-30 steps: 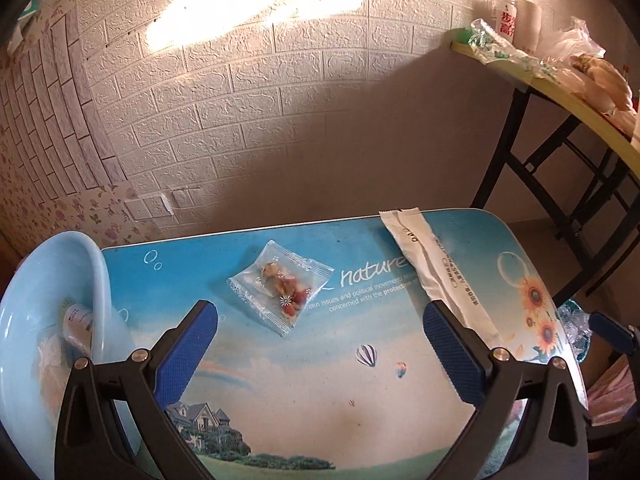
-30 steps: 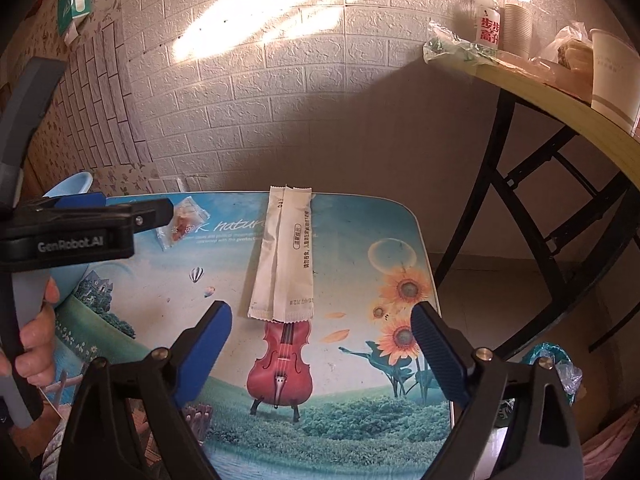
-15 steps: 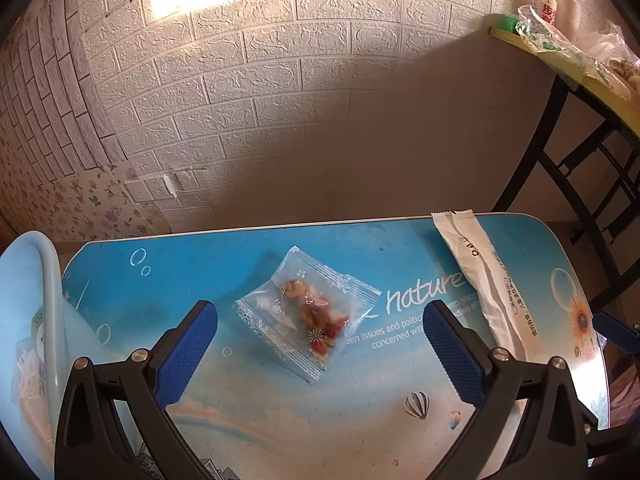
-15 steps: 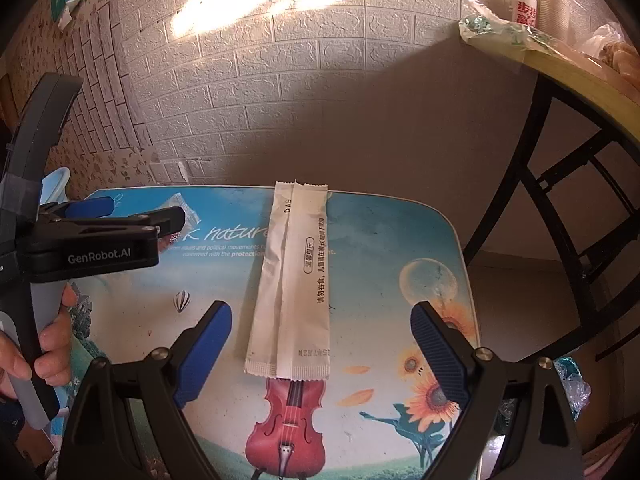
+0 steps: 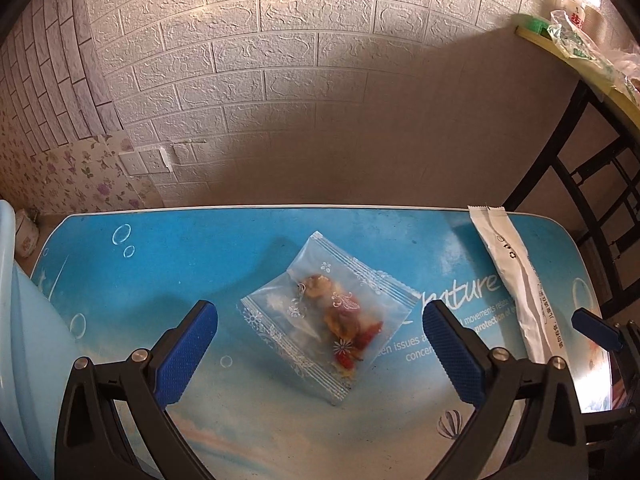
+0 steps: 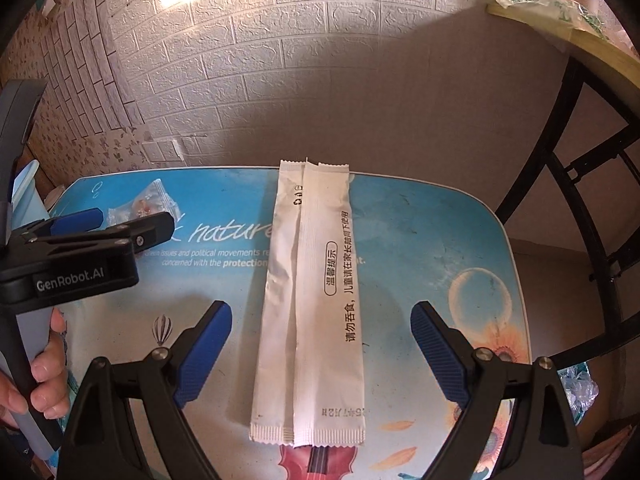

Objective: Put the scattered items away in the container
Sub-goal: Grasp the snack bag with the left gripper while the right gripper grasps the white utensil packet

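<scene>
Your left gripper (image 5: 320,344) hangs over the table (image 5: 168,280), blue pads spread wide, nothing pinched. Between them and just beyond lies the clear snack packet (image 5: 328,320), flat on the printed top, turned corner-on, dried fruit showing red and brown inside. The pads look clear of it on both sides.

Your right gripper (image 6: 320,344) also stands wide apart, empty. The long white sachet (image 6: 312,300) lies flat on the table between its pads, running lengthwise away from you, near end over the violin print, far end at the table's back edge. Pads apart from it on both sides.

In the right view, your left hand (image 6: 40,376) grips the left tool's handle at the left border; the snack packet sits just past that tool's tips.

Farther left, the pale blue basin (image 5: 24,360) stands at the table's left end, only its wall and rim in view; contents hidden.

Beyond: white brick-pattern wall (image 5: 280,80), wall socket (image 5: 144,160) low on it, and a second table (image 6: 580,44) upper right with plastic bags on top.
</scene>
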Demonstrator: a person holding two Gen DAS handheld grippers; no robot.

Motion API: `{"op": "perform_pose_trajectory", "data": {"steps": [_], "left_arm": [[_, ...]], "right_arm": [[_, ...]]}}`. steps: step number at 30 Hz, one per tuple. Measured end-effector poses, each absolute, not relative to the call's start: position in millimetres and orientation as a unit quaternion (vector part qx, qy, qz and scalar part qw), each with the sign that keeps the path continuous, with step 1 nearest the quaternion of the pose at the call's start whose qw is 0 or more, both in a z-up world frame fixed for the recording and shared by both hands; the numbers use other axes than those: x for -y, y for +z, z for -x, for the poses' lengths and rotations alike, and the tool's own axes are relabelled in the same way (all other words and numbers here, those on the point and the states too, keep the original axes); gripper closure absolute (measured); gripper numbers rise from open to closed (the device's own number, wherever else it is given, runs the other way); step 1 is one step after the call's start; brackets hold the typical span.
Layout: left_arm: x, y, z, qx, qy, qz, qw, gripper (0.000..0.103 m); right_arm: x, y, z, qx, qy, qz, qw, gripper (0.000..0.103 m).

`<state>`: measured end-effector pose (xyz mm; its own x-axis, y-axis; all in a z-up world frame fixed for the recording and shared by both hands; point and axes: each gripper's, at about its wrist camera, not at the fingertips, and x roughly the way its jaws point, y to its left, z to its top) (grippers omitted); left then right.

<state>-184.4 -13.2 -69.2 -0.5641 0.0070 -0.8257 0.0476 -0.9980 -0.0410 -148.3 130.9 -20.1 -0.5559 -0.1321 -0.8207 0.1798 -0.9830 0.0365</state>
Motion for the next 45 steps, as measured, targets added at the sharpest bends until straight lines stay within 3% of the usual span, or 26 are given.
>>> {"op": "perform_pose_trajectory", "data": {"steps": [16, 25, 29, 31, 33, 45], "left_arm": [[15.3, -77.4, 192.6, -0.015, -0.878, -0.479, 0.006, 0.000], [18.9, -77.4, 190.7, -0.008, -0.877, -0.480, 0.000, 0.001], [22.4, -75.4, 187.6, -0.018, -0.881, -0.473, 0.000, 0.006], [22.1, -74.6, 187.1, -0.016, -0.883, -0.469, 0.003, 0.014], [19.5, -73.9, 186.0, -0.008, -0.885, -0.466, 0.005, 0.022], [3.9, -80.7, 178.8, 0.007, -0.889, -0.458, -0.021, 0.036]], "right_arm": [[-120.7, -21.5, 150.6, -0.035, -0.884, -0.460, 0.082, 0.011], [-108.4, -21.7, 143.5, -0.036, -0.886, -0.455, 0.085, 0.020], [-112.0, -19.1, 142.9, -0.032, -0.888, -0.451, 0.081, 0.031], [-111.4, -18.3, 141.3, -0.032, -0.890, -0.449, 0.079, 0.038], [-110.4, -17.9, 139.7, -0.032, -0.890, -0.448, 0.078, 0.040], [-120.8, -18.9, 148.1, -0.034, -0.892, -0.445, 0.078, 0.058]]}}
